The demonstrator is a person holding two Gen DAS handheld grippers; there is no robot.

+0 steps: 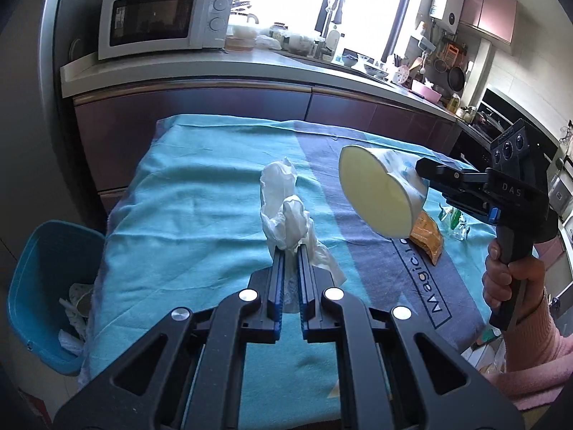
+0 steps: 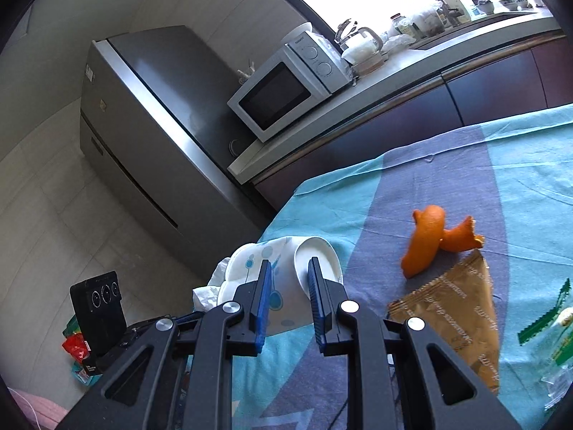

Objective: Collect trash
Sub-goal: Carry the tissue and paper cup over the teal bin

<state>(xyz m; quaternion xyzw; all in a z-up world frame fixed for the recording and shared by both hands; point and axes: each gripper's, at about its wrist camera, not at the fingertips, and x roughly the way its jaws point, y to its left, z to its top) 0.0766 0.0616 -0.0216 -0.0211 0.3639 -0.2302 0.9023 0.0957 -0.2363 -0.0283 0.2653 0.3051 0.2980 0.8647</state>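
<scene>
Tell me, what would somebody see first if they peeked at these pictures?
Probably the paper cup held up sideways over the blue tablecloth, pinched by the right gripper. Next, the crumpled white tissue sticking up from the closed left gripper in the middle. Then the bright orange peel lying on the cloth beside a brown wrapper, and the blue bin at the table's left edge.

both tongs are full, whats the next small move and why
Probably carry the left tongs, shut on the crumpled tissue, leftward over the blue bin beside the table and let go there. The bin already holds trash and sits on that side. The right tongs clamp the paper cup and could follow; orange peel and a brown wrapper wait on the cloth.
</scene>
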